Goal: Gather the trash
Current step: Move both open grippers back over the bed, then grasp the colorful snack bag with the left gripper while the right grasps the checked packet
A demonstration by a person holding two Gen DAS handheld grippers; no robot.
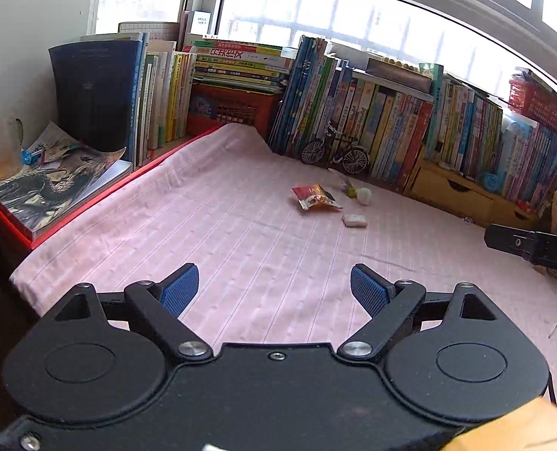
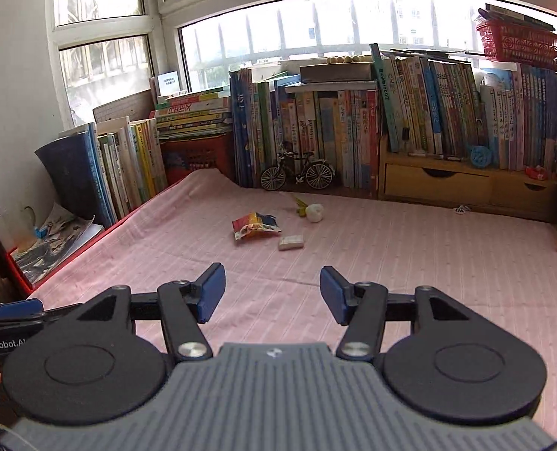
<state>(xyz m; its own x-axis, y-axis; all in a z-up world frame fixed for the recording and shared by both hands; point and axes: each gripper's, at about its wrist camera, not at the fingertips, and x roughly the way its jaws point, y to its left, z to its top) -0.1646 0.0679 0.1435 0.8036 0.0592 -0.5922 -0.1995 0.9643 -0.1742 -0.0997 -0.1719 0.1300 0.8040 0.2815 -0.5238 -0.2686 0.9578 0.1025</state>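
You hold both tools low over the pink striped cloth (image 2: 391,263) that covers the bench, and neither has reached the trash yet. The left gripper (image 1: 274,289) has its blue-padded fingers (image 1: 180,289) spread wide with nothing between them, and the right gripper (image 2: 273,295) is likewise released and empty; that open stance suits an approach, since each piece ahead is small enough to slip between the pads. The trash sits in a loose cluster in the middle of each frame, well apart from both tools: a crumpled red and yellow snack wrapper (image 2: 256,225), a small white rectangular packet (image 2: 291,242) just beside it on the near side, and a white crumpled ball of paper (image 2: 315,212) with a yellow-green scrap (image 2: 300,205) touching it, closer to the books. Behind them, in the upper middle of the frame, a small black model bicycle (image 2: 297,174) stands against the row of upright books (image 2: 316,135), so you will want to come in from the near side and keep your reach short to avoid knocking it. No bin or bag shows in either view, so I cannot tell where the pieces are meant to go. The wrapper looks light and springy; pinching a flat edge seems the surest first grasp.
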